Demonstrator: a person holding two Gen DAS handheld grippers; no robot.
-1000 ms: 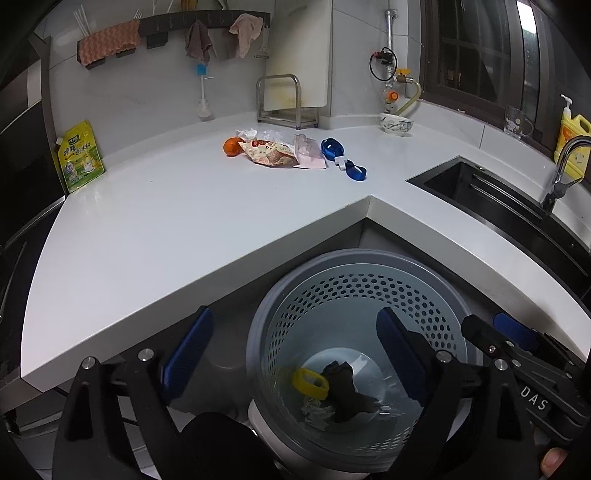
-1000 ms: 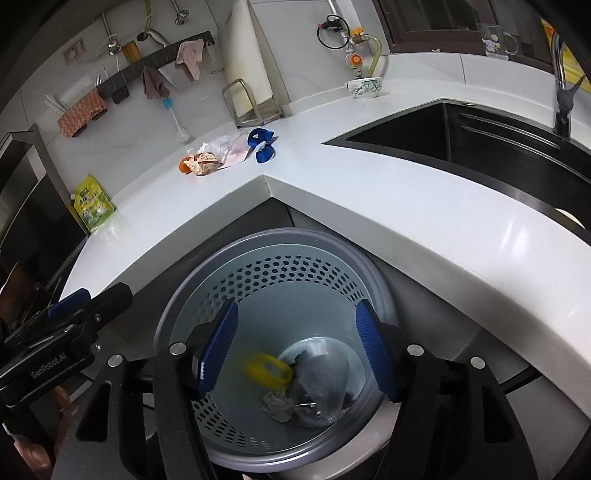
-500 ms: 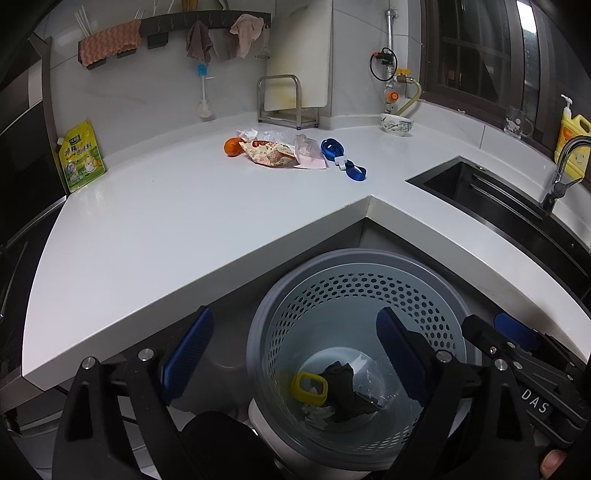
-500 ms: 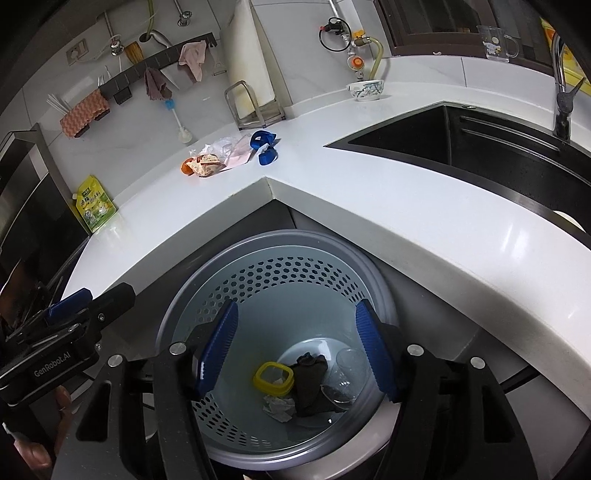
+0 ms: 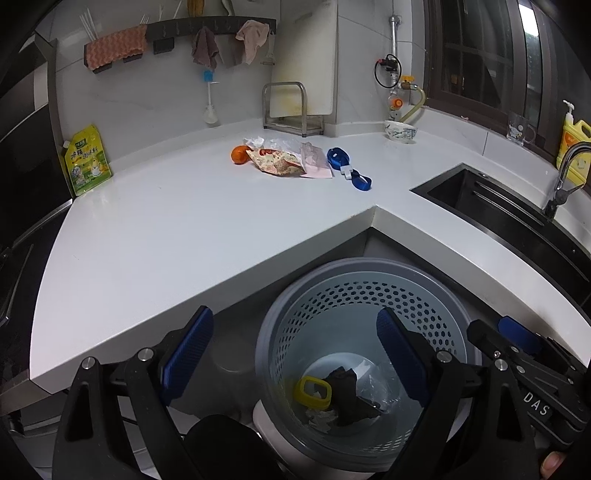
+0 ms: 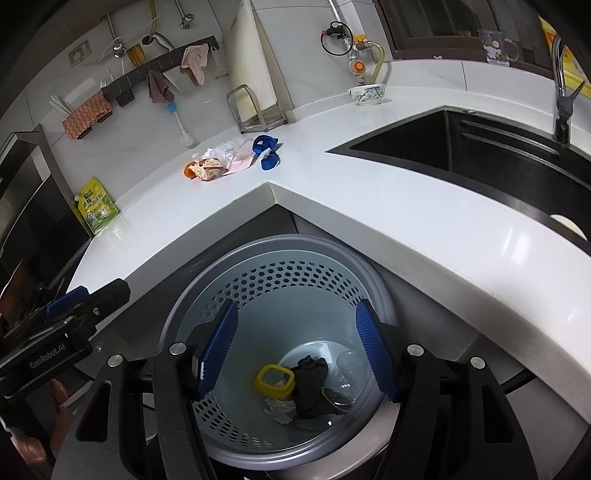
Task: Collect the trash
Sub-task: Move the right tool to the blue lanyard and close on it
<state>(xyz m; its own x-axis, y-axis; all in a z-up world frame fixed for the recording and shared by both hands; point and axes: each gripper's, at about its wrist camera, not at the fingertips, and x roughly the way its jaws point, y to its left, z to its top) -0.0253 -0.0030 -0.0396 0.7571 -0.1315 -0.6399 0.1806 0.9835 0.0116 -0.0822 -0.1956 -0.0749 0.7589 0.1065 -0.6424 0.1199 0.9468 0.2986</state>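
- Holding both claws over the grey bin (image 6: pixel 280 266), my left gripper (image 5: pixel 295 354) and right gripper (image 6: pixel 295 347) spread wide with nothing in them
- one yellow ring (image 6: pixel 275 381), one black rag (image 6: pixel 310 387), one paper wad (image 6: pixel 279 409) sit in the bin
- counter (image 5: pixel 184 229) has one orange (image 5: pixel 240 154), one snack bag (image 5: pixel 277 164), one blue strap (image 5: pixel 349 168)

A white L-shaped worktop (image 5: pixel 184 221) carries a green-yellow pouch (image 5: pixel 87 159) leaning on the wall, a patterned bowl (image 5: pixel 400 131) in the far corner, and a metal rack (image 5: pixel 291 110) holding a white cutting board (image 5: pixel 306 59). A black sink (image 6: pixel 480 155) with a chrome tap (image 6: pixel 561 92) lies on the right. Cloths (image 5: pixel 207 51) hang from a dark wall rail (image 5: pixel 218 26).
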